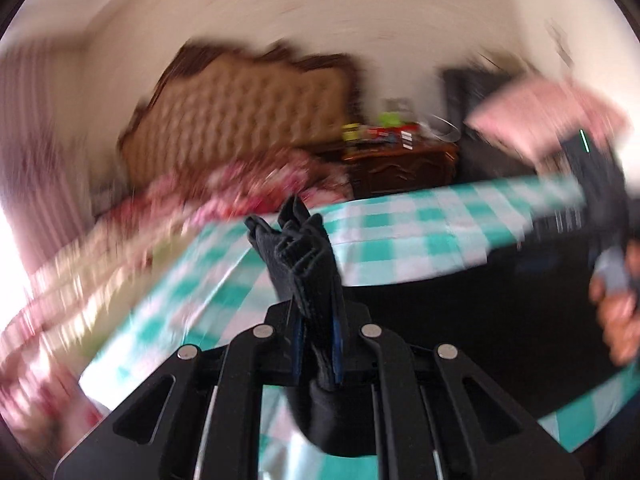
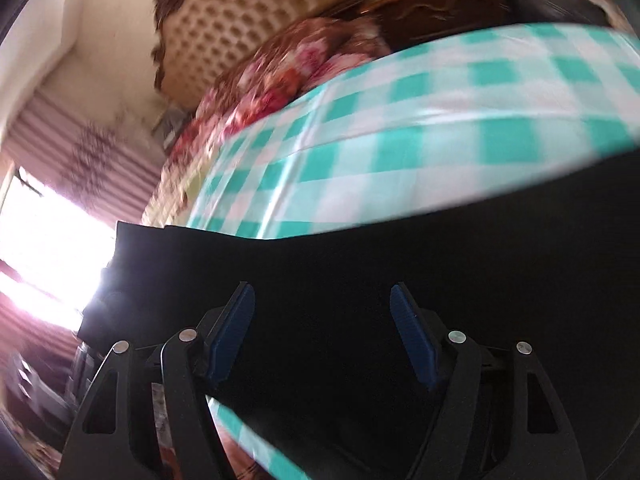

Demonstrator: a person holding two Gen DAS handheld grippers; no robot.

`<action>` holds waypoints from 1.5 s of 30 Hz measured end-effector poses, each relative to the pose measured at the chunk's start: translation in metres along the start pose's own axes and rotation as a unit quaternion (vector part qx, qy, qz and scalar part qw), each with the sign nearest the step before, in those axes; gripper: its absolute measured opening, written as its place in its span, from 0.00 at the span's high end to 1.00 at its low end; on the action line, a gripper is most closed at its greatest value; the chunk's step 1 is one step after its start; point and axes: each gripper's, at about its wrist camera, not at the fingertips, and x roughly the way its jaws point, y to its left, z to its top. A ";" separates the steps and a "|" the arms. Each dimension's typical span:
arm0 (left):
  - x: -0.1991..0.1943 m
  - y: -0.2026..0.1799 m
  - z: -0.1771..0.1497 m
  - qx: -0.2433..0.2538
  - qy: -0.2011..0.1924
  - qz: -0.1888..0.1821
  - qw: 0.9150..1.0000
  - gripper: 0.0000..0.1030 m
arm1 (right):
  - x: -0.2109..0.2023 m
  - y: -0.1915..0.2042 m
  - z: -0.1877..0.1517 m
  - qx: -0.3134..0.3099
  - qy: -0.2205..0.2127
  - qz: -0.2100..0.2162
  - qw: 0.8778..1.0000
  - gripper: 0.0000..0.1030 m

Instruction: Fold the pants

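Note:
The black pants (image 1: 500, 304) lie across a table under a green-and-white checked cloth (image 1: 400, 236). My left gripper (image 1: 304, 232) is shut on a bunched edge of the pants and holds it lifted above the cloth. In the right wrist view the pants (image 2: 360, 264) spread dark and flat under my right gripper (image 2: 322, 300), which is open, with its blue pads (image 2: 234, 332) apart just above the fabric and nothing between them. The checked cloth (image 2: 400, 120) shows beyond. In the left wrist view the other gripper (image 1: 596, 200) is a dark blur at the right, held by a hand.
A bed with a tufted tan headboard (image 1: 240, 120) and a red floral blanket (image 1: 240, 192) stands behind the table. A dark wooden nightstand (image 1: 400, 168) carries several small items. A bright window with striped curtains (image 2: 60, 208) is at the left. Both views are motion-blurred.

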 end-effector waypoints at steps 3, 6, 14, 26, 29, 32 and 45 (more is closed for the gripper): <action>-0.015 -0.103 -0.017 0.131 -0.019 -0.006 0.991 0.89 | -0.038 -0.041 -0.010 0.055 -0.013 0.047 0.997 0.32; -0.015 -0.179 -0.057 0.238 -0.016 -0.018 0.971 0.89 | -0.058 -0.079 -0.018 0.110 -0.014 0.081 0.990 0.32; -0.008 -0.215 -0.088 0.321 -0.016 0.043 0.946 0.44 | -0.065 -0.105 -0.033 0.139 0.017 0.102 0.985 0.32; 0.002 -0.189 -0.058 0.273 0.017 -0.018 0.962 0.88 | -0.041 -0.089 -0.031 0.159 0.082 0.132 0.975 0.14; -0.004 -0.182 -0.052 0.258 0.011 -0.020 0.966 0.88 | -0.028 -0.080 -0.027 0.169 0.106 0.150 0.968 0.14; -0.004 -0.181 -0.048 0.249 0.011 -0.027 0.968 0.88 | -0.003 -0.066 -0.018 0.161 0.134 0.168 0.963 0.14; -0.036 -0.262 -0.031 0.263 -0.052 -0.072 0.961 0.89 | -0.065 -0.071 0.019 0.041 0.035 0.068 0.996 0.77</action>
